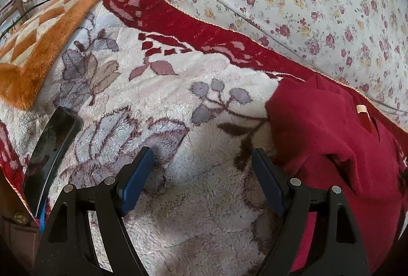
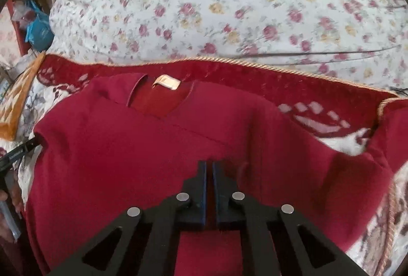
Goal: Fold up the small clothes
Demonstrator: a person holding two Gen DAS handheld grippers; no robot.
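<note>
Mostly flat, deep-red top [image 2: 132,148] (cream neck label [image 2: 167,82]) on fleece blanket [image 1: 193,87]

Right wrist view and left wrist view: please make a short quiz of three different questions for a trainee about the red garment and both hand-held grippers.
1. True or false: the left hand-held gripper is open over the fleece blanket.
2. The right hand-held gripper is shut on: A) the red garment B) the orange checked towel C) the floral quilt
3. Fill in: the cream label sits at the garment's ____.

Key: 1 true; 2 A; 3 neckline.
</note>
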